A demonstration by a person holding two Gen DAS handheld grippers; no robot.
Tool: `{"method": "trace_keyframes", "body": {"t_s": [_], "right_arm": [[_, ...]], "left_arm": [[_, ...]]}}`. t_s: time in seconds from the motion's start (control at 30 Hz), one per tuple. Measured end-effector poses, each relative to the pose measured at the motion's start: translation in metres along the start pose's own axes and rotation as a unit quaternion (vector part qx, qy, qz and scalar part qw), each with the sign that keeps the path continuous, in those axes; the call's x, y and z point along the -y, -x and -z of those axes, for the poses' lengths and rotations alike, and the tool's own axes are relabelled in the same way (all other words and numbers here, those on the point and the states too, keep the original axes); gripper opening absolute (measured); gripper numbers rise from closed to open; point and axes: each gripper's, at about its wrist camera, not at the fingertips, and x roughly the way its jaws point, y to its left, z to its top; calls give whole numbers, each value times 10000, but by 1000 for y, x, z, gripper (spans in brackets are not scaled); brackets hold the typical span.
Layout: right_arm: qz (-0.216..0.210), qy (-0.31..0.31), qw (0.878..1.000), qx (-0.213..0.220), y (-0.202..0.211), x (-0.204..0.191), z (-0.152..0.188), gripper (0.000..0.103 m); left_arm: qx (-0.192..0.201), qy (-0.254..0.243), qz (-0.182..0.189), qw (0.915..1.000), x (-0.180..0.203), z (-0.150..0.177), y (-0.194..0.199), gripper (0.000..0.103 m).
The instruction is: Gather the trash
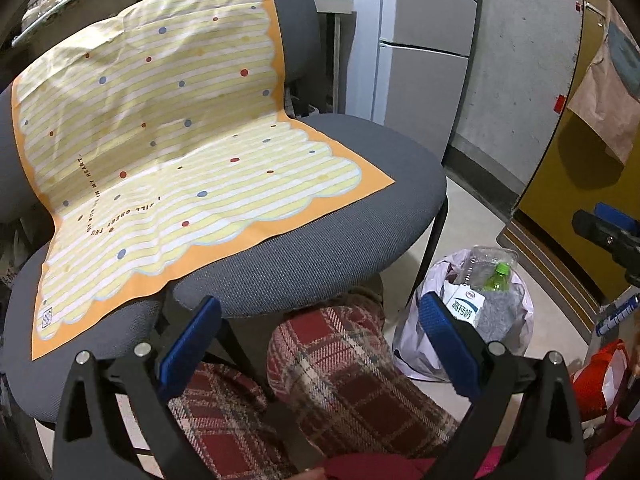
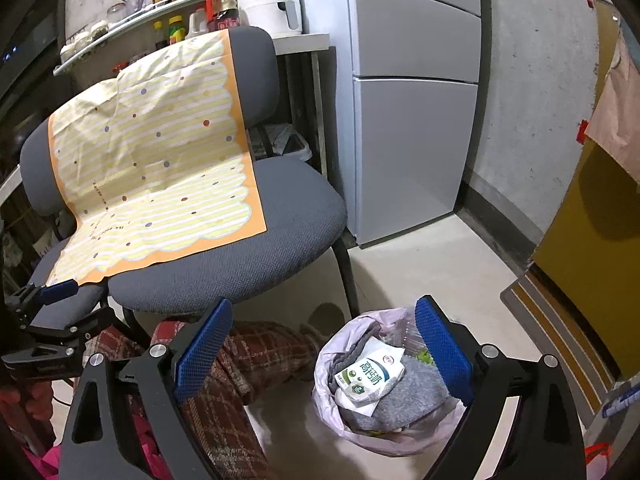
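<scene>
A trash bin lined with a pale plastic bag (image 2: 360,436) stands on the floor right of the chair; it also shows in the left wrist view (image 1: 412,356). Inside lie a white milk carton (image 2: 370,376), a grey cloth (image 2: 412,396), and a clear bottle with a green cap (image 1: 498,272). My right gripper (image 2: 324,348) is open and empty, above the bin. My left gripper (image 1: 320,332) is open and empty, in front of the chair seat. The chair (image 1: 320,240) bears a yellow striped cloth (image 1: 160,140) with an orange border and nothing else.
My plaid-trousered legs (image 1: 340,368) are under the chair's front edge. A grey fridge (image 2: 412,120) stands behind the chair, a yellow door (image 2: 580,260) at right. A shelf with jars and bottles (image 2: 160,4) and a white appliance (image 2: 272,0) are behind.
</scene>
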Motion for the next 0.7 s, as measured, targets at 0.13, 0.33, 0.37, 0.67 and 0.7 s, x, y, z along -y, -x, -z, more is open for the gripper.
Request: {"method": "trace_keyframes", "body": {"t_s": [0.13,0.33,0.37,0.67,0.7], "right_arm": [[12,-12,10000,-7,0,-2,1,92],[10,-19,10000,-19,0,-1,1,92],[13,-29,10000,-25,0,-1,1,92],[-2,-47,10000,-52,-4,0,3,92],[-2,-58,10000,-55,-4,-1,4,92]], "left_arm": [[3,4,-24,10000,2,-1,1,96],[-17,10,-26,10000,2,-2,0,96],[-7,1,-25,10000,2,-2,0,96],[-13,-12,-22,10000,0,-2,-1,96],[-14,-13,-25,10000,0,-2,-1,96]]}}
